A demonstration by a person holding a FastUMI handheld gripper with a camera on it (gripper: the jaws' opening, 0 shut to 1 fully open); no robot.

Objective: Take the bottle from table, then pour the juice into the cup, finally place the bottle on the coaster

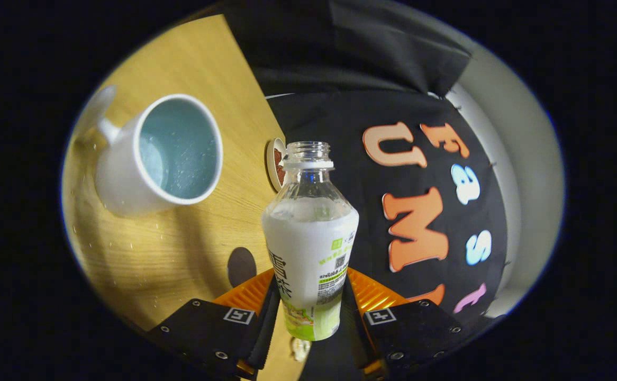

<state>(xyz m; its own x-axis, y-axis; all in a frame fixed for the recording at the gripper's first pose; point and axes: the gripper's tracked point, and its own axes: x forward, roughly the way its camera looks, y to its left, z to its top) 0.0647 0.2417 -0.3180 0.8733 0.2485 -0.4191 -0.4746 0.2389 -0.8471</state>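
Wood-grain table (192, 233) runs tilted through my view, with the black cloth wall of the booth behind it. My gripper (308, 312) has both fingers pressed against the lower sides of the bottle (308, 254), clamped onto its label, so the bottle is lifted clear of the table. Its cap is off, and I see pale liquid up to the shoulder. Off to one side of the bottle lies the white cup (157, 153), its bluish inside turned toward me. Just beyond the bottle's neck, the coaster (275, 164) peeks out, partly hidden.
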